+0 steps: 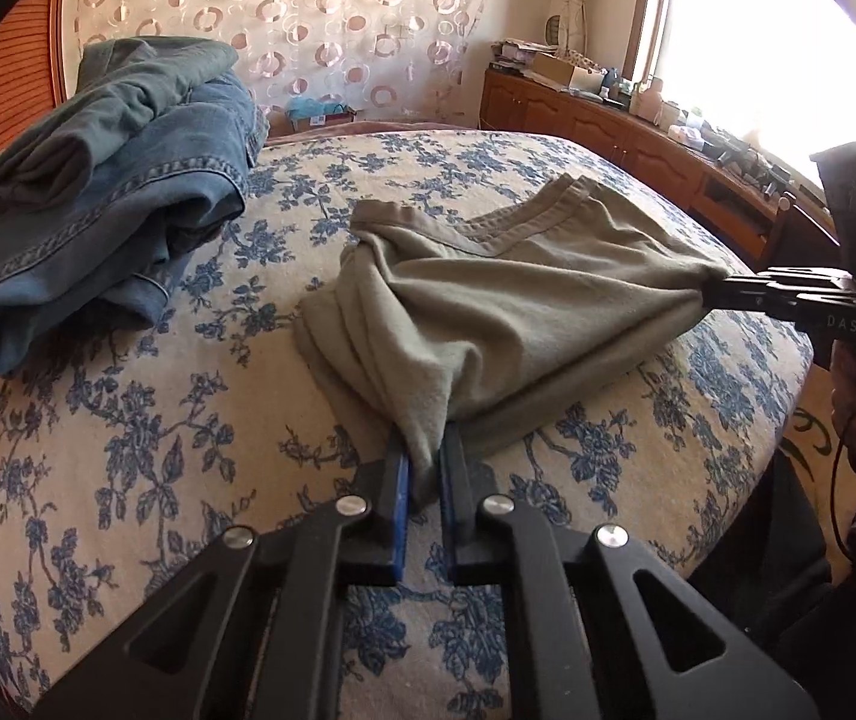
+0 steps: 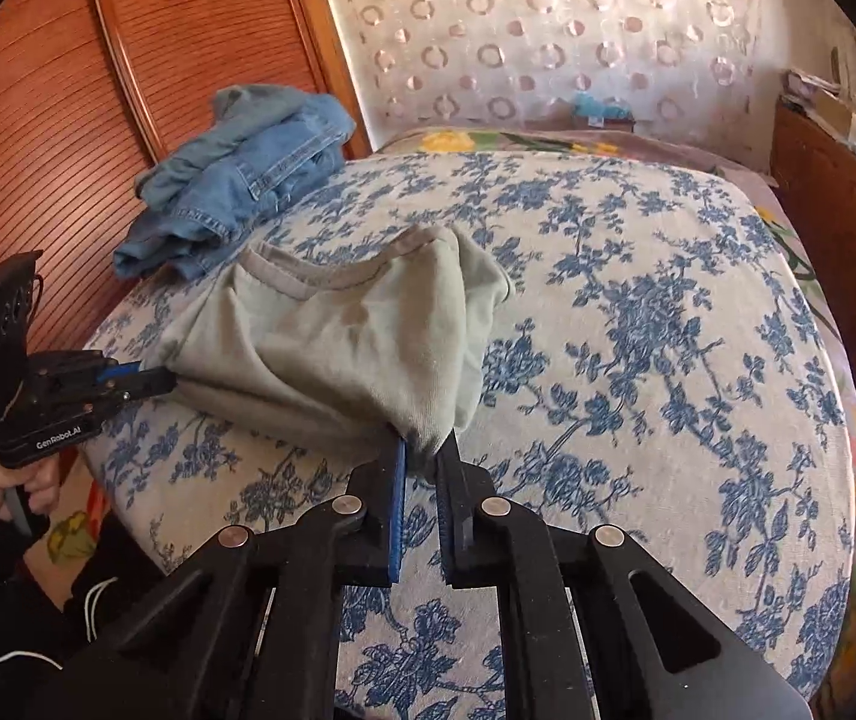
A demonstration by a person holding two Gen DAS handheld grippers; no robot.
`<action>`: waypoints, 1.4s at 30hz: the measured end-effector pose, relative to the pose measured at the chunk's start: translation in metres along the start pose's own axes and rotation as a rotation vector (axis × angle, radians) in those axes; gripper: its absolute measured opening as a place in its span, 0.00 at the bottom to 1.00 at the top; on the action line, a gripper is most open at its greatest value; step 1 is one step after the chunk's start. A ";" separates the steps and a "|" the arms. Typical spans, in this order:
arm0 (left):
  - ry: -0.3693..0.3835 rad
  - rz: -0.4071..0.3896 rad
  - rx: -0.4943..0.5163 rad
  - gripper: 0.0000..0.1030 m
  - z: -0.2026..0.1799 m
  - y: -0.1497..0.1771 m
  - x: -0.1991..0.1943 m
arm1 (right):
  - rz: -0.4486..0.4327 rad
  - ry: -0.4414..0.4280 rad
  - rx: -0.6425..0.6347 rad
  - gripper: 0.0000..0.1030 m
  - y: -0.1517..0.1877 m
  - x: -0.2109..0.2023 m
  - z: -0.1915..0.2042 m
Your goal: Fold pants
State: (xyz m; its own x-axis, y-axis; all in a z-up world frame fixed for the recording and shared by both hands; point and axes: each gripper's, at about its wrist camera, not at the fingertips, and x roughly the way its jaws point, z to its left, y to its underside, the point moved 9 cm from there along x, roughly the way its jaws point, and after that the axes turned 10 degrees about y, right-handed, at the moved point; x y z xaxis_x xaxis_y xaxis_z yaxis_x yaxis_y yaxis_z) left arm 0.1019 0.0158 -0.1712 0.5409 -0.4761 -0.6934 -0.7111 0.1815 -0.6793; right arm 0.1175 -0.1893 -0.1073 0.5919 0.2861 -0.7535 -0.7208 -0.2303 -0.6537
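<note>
Olive-green pants [image 1: 505, 300] lie folded into a thick bundle on the blue-flowered bedspread [image 1: 146, 450], waistband at the far side. My left gripper [image 1: 426, 468] is shut on the near corner of the bundle, cloth pinched between its blue pads. In the right wrist view the same pants [image 2: 332, 348] are gripped at another near corner by my right gripper [image 2: 425, 456], also shut on the cloth. Each view shows the other gripper from the side: the right gripper [image 1: 721, 294] at the bundle's right end, the left gripper [image 2: 158, 381] at its left end, held by a hand [image 2: 14, 492].
A stack of folded blue jeans [image 1: 110, 210] sits at the far left of the bed. A wooden headboard panel [image 2: 68, 120] stands behind it. A cluttered wooden sideboard [image 1: 607, 114] runs along the bright window on the right. A patterned curtain [image 1: 308, 18] hangs at the back.
</note>
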 end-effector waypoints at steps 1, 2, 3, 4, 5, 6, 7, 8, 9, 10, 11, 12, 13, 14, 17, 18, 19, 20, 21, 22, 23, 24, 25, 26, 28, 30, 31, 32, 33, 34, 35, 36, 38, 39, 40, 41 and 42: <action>0.008 0.000 -0.001 0.07 -0.003 -0.001 -0.001 | 0.009 0.003 -0.005 0.07 0.002 0.001 0.001; 0.018 -0.002 -0.003 0.09 -0.005 -0.002 -0.003 | 0.009 0.011 -0.010 0.10 0.003 0.000 0.002; 0.019 -0.005 -0.002 0.10 -0.006 -0.003 -0.005 | 0.005 0.012 -0.016 0.10 0.003 -0.001 0.004; 0.012 -0.008 0.001 0.12 -0.007 -0.005 -0.007 | 0.003 0.017 -0.019 0.15 0.002 -0.003 0.004; 0.006 -0.010 0.004 0.14 -0.008 -0.008 -0.010 | -0.003 0.023 -0.021 0.17 0.000 -0.005 0.004; 0.003 -0.013 0.006 0.17 -0.009 -0.010 -0.012 | -0.013 0.025 -0.020 0.18 -0.002 -0.009 0.003; -0.002 -0.019 0.008 0.22 -0.009 -0.013 -0.014 | -0.027 0.029 -0.018 0.22 -0.005 -0.014 0.002; -0.005 -0.025 0.011 0.27 -0.009 -0.015 -0.016 | -0.043 0.035 -0.015 0.28 -0.008 -0.018 0.000; -0.003 -0.031 0.012 0.30 -0.009 -0.018 -0.018 | -0.054 0.036 -0.012 0.30 -0.012 -0.021 -0.001; 0.003 -0.040 0.010 0.35 -0.009 -0.021 -0.021 | -0.070 0.034 -0.008 0.32 -0.017 -0.025 -0.002; 0.005 -0.046 0.009 0.41 -0.009 -0.024 -0.023 | -0.082 0.038 -0.004 0.33 -0.021 -0.027 -0.004; 0.004 -0.052 0.011 0.42 -0.009 -0.026 -0.024 | -0.090 0.041 -0.002 0.34 -0.025 -0.028 -0.006; 0.001 -0.056 0.015 0.42 -0.007 -0.031 -0.024 | -0.095 0.042 -0.004 0.36 -0.029 -0.028 -0.007; -0.002 -0.056 0.018 0.42 -0.006 -0.035 -0.022 | -0.100 0.048 -0.006 0.36 -0.035 -0.026 -0.009; -0.025 -0.065 0.020 0.42 0.001 -0.048 -0.015 | -0.099 0.041 -0.020 0.38 -0.051 -0.014 -0.009; -0.031 -0.064 0.023 0.42 0.005 -0.054 -0.010 | -0.094 0.038 -0.029 0.38 -0.057 -0.006 -0.009; -0.032 -0.061 0.025 0.42 0.006 -0.058 -0.005 | -0.089 0.037 -0.036 0.38 -0.060 -0.001 -0.008; -0.034 -0.055 0.025 0.42 0.009 -0.062 0.000 | -0.084 0.036 -0.046 0.38 -0.065 0.007 -0.008; -0.037 -0.049 0.025 0.42 0.012 -0.066 0.005 | -0.079 0.038 -0.049 0.38 -0.068 0.014 -0.008; -0.040 -0.042 0.026 0.42 0.015 -0.070 0.011 | -0.070 0.037 -0.050 0.38 -0.071 0.020 -0.009; -0.040 -0.036 0.027 0.42 0.017 -0.074 0.017 | -0.061 0.032 -0.050 0.38 -0.073 0.026 -0.009; -0.037 -0.030 0.025 0.42 0.019 -0.076 0.023 | -0.057 0.024 -0.048 0.38 -0.075 0.031 -0.010; -0.028 -0.020 0.019 0.42 0.021 -0.079 0.030 | -0.051 0.015 -0.046 0.38 -0.077 0.035 -0.010; -0.022 -0.013 0.014 0.42 0.023 -0.082 0.034 | -0.048 0.010 -0.048 0.38 -0.078 0.038 -0.009; -0.016 0.000 0.005 0.42 0.027 -0.086 0.043 | -0.041 -0.011 -0.066 0.38 -0.081 0.043 -0.006; -0.015 0.004 0.004 0.42 0.030 -0.089 0.048 | -0.034 -0.032 -0.089 0.38 -0.084 0.047 -0.002; -0.014 0.006 0.006 0.42 0.030 -0.091 0.050 | -0.028 -0.041 -0.099 0.35 -0.084 0.050 -0.001; -0.015 0.007 0.007 0.42 0.031 -0.093 0.052 | -0.021 -0.052 -0.114 0.23 -0.085 0.053 0.001; -0.016 0.008 0.007 0.42 0.032 -0.094 0.054 | -0.013 -0.060 -0.127 0.16 -0.085 0.056 0.003; -0.021 0.011 0.007 0.42 0.034 -0.095 0.056 | -0.011 -0.070 -0.139 0.05 -0.087 0.058 0.004; -0.027 0.013 0.007 0.42 0.036 -0.096 0.058 | -0.025 -0.072 -0.141 0.04 -0.089 0.058 0.004; -0.032 0.015 0.006 0.42 0.039 -0.097 0.059 | -0.057 -0.069 -0.126 0.03 -0.095 0.057 0.001; -0.048 0.018 -0.003 0.42 0.044 -0.096 0.061 | -0.088 -0.067 -0.073 0.03 -0.104 0.057 -0.007; -0.050 0.018 -0.008 0.42 0.046 -0.096 0.061 | -0.090 -0.059 -0.052 0.03 -0.107 0.060 -0.011; -0.049 0.016 -0.016 0.42 0.047 -0.096 0.062 | -0.084 -0.052 -0.044 0.02 -0.108 0.065 -0.012; -0.048 0.015 -0.021 0.42 0.048 -0.095 0.062 | -0.075 -0.043 -0.048 0.02 -0.107 0.069 -0.013; -0.047 0.015 -0.022 0.42 0.049 -0.096 0.062 | -0.063 -0.025 -0.056 0.02 -0.106 0.075 -0.014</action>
State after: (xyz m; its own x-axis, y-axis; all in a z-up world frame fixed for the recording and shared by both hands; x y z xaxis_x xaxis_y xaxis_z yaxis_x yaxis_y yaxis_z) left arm 0.2254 0.0109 -0.1610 0.5502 -0.4326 -0.7142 -0.7288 0.1687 -0.6636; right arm 0.2433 -0.1564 -0.0953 0.6262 0.3246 -0.7089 -0.6605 -0.2622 -0.7035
